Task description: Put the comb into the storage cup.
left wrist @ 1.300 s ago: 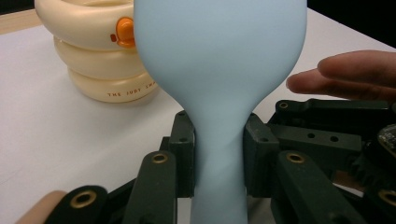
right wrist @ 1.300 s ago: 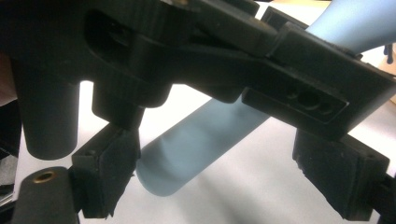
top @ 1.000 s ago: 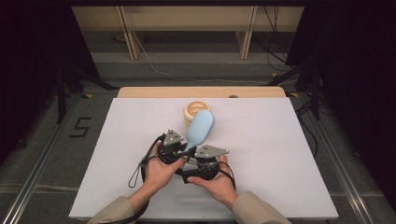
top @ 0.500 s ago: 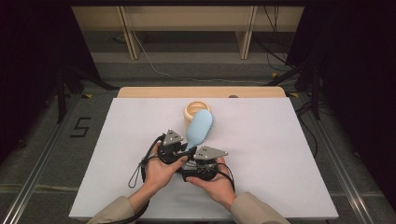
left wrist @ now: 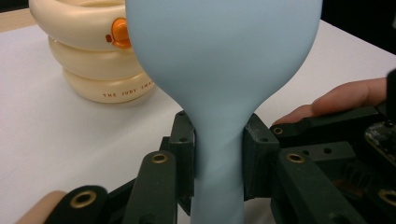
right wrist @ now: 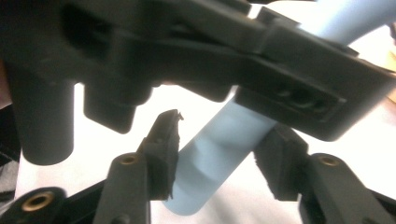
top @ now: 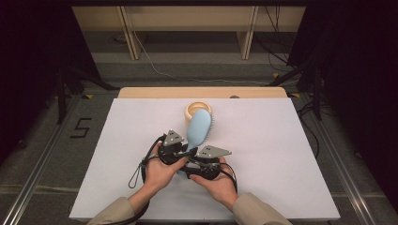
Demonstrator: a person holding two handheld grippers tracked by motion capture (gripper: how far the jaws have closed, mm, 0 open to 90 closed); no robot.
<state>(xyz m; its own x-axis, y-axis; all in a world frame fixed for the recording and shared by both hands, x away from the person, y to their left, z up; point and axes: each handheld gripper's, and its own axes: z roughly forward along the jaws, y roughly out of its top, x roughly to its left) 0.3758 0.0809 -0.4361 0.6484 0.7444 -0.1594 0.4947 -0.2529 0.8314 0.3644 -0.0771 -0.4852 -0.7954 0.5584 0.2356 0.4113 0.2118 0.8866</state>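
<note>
A light blue hairbrush (top: 199, 126) lies slanted above the white table (top: 281, 154), head toward the far side and bristles to the right. My left gripper (top: 190, 152) is shut on the narrow neck of its handle (left wrist: 218, 158), a pad pressing on each side. My right gripper (top: 187, 168) comes in lower down. Its jaws have just been closing, and they now grip the handle's end (right wrist: 217, 158) between both pads. In the right gripper view the left gripper's black body (right wrist: 187, 56) crosses above.
A cream stack of rings (top: 197, 108) with an orange mark (left wrist: 119, 33) stands just beyond the brush head, near the table's far edge. A wooden strip (top: 141, 92) runs behind the table. Shelf legs and cables lie on the floor further back.
Both hands and the brush have stayed in place. In the high view the jaws are too small to show any difference.
</note>
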